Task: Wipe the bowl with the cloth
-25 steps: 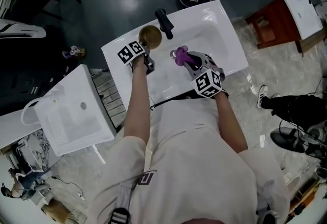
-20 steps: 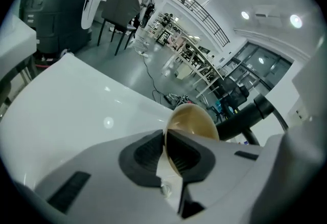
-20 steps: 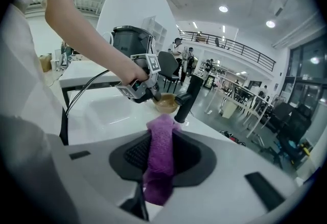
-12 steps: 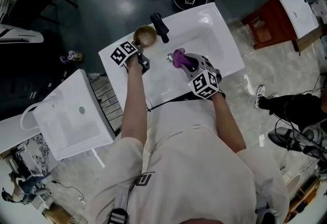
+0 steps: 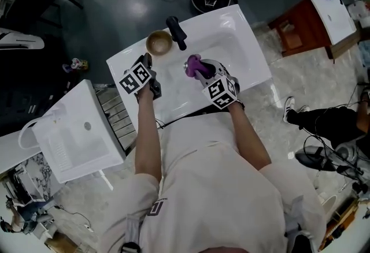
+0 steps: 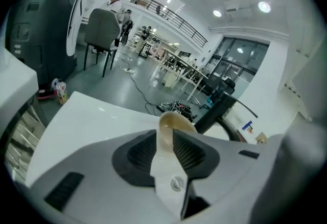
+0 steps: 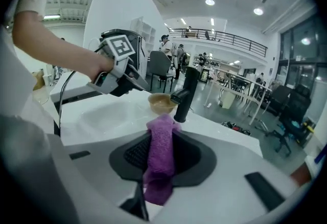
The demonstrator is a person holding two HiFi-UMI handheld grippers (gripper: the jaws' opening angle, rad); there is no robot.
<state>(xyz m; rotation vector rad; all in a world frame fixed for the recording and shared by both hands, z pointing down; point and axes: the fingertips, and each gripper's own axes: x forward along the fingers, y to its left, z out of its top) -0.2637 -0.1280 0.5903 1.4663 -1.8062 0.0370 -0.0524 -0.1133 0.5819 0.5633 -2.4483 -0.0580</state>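
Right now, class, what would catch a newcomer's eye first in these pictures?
The purple cloth, clamped in the right gripper over the white sink. Then the tan bowl on the sink's ledge beside the black faucet, with the open left gripper pointing at it, apart.

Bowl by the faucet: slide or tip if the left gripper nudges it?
The bowl likely slides: it sits on the glossy sink deck. Tipping seems unlikely; it looks low and wide. Probably rigid, since its rim holds a clean round.
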